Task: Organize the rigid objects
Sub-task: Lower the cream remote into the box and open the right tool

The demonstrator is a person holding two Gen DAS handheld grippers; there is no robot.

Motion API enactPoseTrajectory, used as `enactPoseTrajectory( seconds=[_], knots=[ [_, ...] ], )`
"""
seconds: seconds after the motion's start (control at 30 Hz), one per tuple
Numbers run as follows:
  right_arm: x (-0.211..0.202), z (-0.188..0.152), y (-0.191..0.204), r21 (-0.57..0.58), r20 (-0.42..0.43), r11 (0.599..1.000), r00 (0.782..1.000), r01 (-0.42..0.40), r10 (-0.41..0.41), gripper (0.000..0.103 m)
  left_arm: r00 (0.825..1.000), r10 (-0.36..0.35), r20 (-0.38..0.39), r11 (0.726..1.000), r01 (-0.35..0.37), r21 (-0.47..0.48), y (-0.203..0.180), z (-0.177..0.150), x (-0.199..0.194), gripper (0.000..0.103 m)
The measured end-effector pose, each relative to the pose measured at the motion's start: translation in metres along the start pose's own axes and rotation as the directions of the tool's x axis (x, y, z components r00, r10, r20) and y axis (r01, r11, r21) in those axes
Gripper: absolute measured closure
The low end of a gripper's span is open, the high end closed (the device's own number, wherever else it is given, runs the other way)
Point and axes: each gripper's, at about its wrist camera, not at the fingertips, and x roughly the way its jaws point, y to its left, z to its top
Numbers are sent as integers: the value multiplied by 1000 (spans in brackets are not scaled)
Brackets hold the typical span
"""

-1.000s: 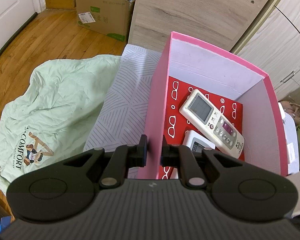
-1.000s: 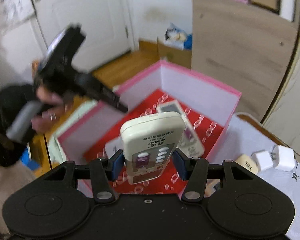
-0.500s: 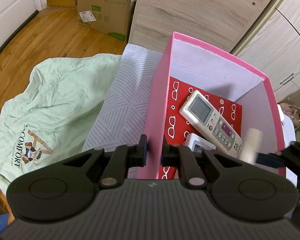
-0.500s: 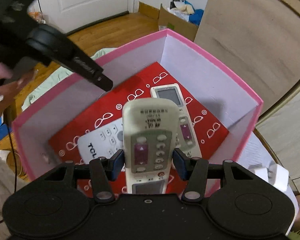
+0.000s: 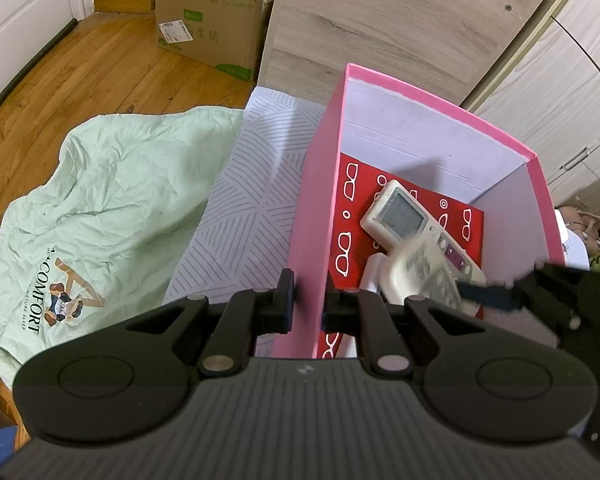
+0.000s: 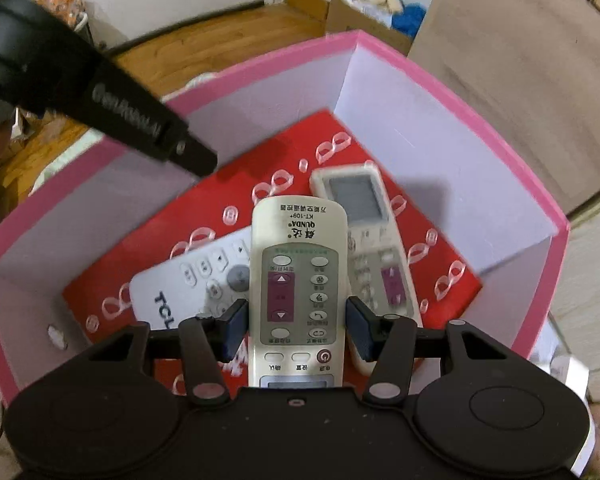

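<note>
Right claw is clamped across the middle of a cream remote, pads on its two long edges, holding it over the open pink box. Just below and beyond the claw, two more remotes already lie on the red lining: a white TCL remote off to its left and a remote with a screen to its right. Left claw is pinched shut on the near wall of the box, one pad outside and one inside, so the box probably won't slide.

Handling-wise, my guess is this thing is light, stiff plastic and a bit slick, so gripping the flat sides mid-body like this looks right. Squeezing the button face would be worse. It should survive a short drop onto the others, but setting it down low seems kinder to the screen.
</note>
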Motion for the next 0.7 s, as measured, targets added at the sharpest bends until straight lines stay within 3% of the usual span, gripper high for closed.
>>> enactPoseTrajectory(
  seconds=[0.1, 0.37, 0.5, 0.7],
  knots=[
    [-2, 3, -3, 12, 21, 1000, 1000, 8, -8, 45, 1000, 5, 5, 1000, -5, 23, -1, -1, 0, 92],
    [-40, -2, -42, 195, 159, 969, 980, -150, 119, 45, 1000, 1, 3, 999, -1, 42, -1, 0, 0, 92],
    [-70, -15, -59, 241, 237, 956, 965, -169, 111, 45, 1000, 1, 4, 999, -1, 42, -1, -1, 0, 93],
    [-106, -46, -86, 354, 266, 915, 959, -192, 99, 45, 1000, 4, 3, 999, -4, 47, -2, -1, 1, 93]
  ],
)
